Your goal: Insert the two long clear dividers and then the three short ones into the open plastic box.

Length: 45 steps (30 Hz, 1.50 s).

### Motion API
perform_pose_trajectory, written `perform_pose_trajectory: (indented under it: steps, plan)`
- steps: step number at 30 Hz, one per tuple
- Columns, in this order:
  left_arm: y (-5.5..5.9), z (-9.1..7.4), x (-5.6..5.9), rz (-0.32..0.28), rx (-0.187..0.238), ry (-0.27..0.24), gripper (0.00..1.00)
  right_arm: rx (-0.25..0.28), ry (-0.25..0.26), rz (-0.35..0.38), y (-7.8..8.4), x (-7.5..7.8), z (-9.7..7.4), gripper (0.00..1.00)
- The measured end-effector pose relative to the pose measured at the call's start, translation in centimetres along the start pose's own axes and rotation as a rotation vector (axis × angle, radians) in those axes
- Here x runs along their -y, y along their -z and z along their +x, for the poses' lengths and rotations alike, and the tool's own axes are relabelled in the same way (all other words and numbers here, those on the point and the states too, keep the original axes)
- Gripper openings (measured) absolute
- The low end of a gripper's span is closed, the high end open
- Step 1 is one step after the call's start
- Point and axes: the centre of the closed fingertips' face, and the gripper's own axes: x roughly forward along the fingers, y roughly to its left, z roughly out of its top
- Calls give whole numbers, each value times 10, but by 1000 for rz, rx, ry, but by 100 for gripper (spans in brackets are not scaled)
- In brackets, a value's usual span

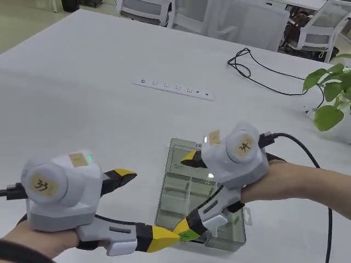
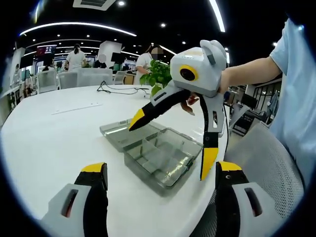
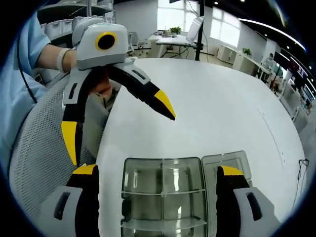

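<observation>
The clear plastic box lies open on the white table, its lid flat on the far side. Clear dividers stand inside it and form a grid of compartments. My right gripper hovers over the box, open and holding nothing, one jaw near the lid and one near the front wall. In its own view my right gripper straddles the box. My left gripper is open and holds nothing, just left of the box. In its own view my left gripper faces the box and the right gripper.
A white power strip lies farther out on the table. A black cable loops at the back right, beside a green plant. Chairs stand behind the table. The table's near edge is close to the box.
</observation>
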Motion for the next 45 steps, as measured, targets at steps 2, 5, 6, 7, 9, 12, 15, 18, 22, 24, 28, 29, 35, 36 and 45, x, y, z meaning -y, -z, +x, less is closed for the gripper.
perform_pose_trajectory:
  steps: [2, 5, 6, 7, 9, 12, 15, 18, 22, 24, 28, 29, 35, 36, 45]
  plan:
    - [-1, -1, 0, 1, 1, -1, 93, 15, 3, 6, 0, 0, -2, 100]
    - [-3, -2, 0, 7, 1, -5, 93, 21, 29, 24, 3, 4, -7, 100]
    - [-3, -2, 0, 11, 1, -7, 93, 29, 38, 28, 3, 6, -9, 100]
    - [-3, -2, -1, 14, 4, -9, 93, 34, 37, 34, 4, 6, -11, 100]
    - [-4, -1, -1, 10, 7, -9, 93, 49, 54, 70, 6, 9, -17, 100]
    - [-5, -1, -1, 15, 4, -9, 93, 66, 91, 103, 12, 15, -29, 100]
    - [-5, 0, -1, 17, 4, -9, 93, 92, 119, 149, 18, 18, -40, 98]
    - [-6, 1, -2, 20, -2, -4, 93, 103, 148, 173, 26, 20, -50, 98]
    - [-8, 3, -5, 33, -2, -7, 93, 101, 172, 214, 40, 19, -63, 97]
    - [-10, 3, -5, 34, 0, -4, 93, 118, 197, 237, 45, 19, -70, 97]
    - [-10, 4, -5, 46, -11, 4, 93, 120, 220, 265, 59, 17, -80, 97]
    - [-10, 5, -5, 49, -13, 7, 93, 119, 227, 273, 63, 17, -83, 96]
    - [-11, 9, -6, 53, -18, 10, 93, 109, 258, 323, 85, 15, -100, 95]
    - [-12, 10, -6, 52, -20, 14, 93, 103, 265, 324, 90, 15, -103, 95]
    - [-9, 16, -5, 47, -30, 21, 92, 47, 293, 382, 133, 12, -121, 93]
